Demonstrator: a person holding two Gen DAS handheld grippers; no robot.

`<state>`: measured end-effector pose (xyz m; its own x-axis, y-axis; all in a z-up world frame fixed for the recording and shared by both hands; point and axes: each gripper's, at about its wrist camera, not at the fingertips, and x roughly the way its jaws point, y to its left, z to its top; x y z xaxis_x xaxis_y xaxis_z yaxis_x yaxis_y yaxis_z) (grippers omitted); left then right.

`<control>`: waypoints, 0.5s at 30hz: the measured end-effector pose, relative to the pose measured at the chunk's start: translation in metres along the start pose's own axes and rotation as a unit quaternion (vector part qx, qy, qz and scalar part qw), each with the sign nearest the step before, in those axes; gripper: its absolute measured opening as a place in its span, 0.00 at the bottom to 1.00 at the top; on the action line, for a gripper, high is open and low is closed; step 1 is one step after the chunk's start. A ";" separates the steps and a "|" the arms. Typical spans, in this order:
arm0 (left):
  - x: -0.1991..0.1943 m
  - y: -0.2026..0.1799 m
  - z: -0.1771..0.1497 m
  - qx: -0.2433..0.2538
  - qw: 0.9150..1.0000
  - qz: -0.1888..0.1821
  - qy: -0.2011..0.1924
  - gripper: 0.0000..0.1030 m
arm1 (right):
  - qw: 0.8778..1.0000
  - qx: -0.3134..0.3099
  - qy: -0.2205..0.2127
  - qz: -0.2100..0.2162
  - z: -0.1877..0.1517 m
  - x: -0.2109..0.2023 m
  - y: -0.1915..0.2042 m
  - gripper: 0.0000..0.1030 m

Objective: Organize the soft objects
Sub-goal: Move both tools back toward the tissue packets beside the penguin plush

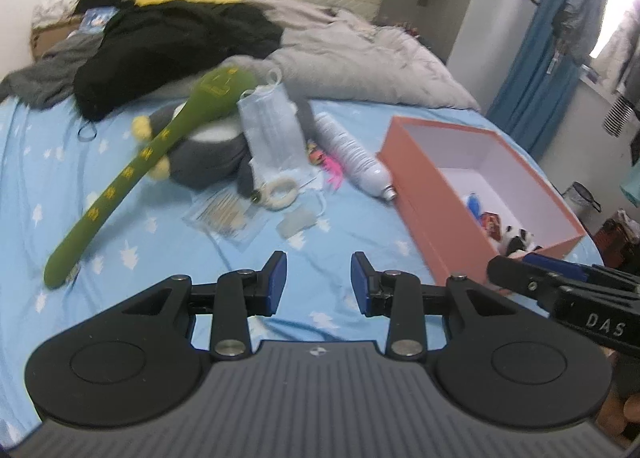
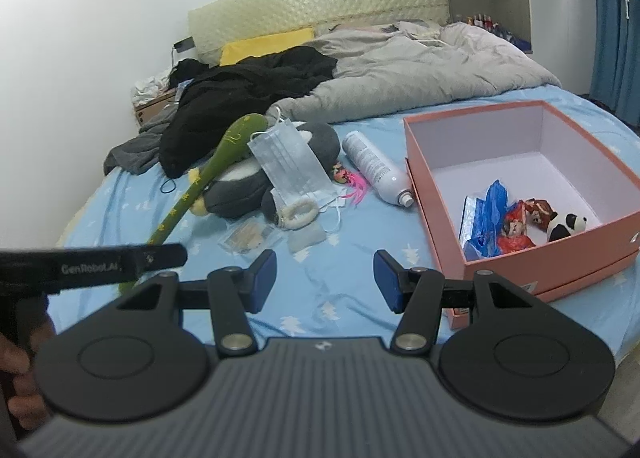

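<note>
Green plush snake point(image 2: 208, 173), left of the pink box point(image 2: 436, 193): light, floppy, best pinched mid-body; both grippers point(image 1: 319, 284) point(image 2: 325, 282) gape empty.

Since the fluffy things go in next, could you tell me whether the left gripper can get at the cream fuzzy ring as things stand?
Probably yes: the left gripper is open and empty, and the cream fuzzy ring lies uncovered ahead on the blue sheet.

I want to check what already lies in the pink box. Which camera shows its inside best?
The right wrist view: it looks down into the pink box, showing the panda toy and wrappers clearly. In the left wrist view the near wall hides most of the box floor.
</note>
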<state>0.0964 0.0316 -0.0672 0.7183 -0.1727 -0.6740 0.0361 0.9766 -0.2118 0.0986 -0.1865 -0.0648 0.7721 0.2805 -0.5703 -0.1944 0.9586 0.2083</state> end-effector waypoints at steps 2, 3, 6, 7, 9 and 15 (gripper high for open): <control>0.011 0.007 0.000 -0.012 1.000 0.003 0.008 0.39 | 1.000 0.001 0.016 0.005 0.001 0.013 -0.002 0.55; 0.018 0.010 0.000 -0.015 1.000 0.006 0.010 0.39 | 1.000 -0.001 0.026 0.009 0.003 0.021 -0.002 0.55; 0.042 0.022 0.002 -0.025 0.999 0.015 0.020 0.39 | 0.999 -0.006 0.041 0.008 0.005 0.041 -0.003 0.55; 0.051 0.027 0.004 -0.029 0.999 0.017 0.025 0.39 | 0.999 -0.008 0.047 0.008 0.006 0.049 -0.003 0.55; 0.069 0.037 0.007 -0.037 0.999 0.022 0.033 0.39 | 0.998 -0.012 0.062 0.008 0.008 0.067 -0.004 0.55; 0.119 0.060 0.021 -0.013 0.998 0.048 0.043 0.40 | 0.995 -0.019 0.092 0.018 0.015 0.121 -0.002 0.55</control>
<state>0.1990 0.0722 -0.1449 0.6547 -0.0895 -0.7506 -0.0491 0.9858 -0.1603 0.2015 -0.1554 -0.1221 0.6417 0.3154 -0.6991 -0.2452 0.9481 0.2026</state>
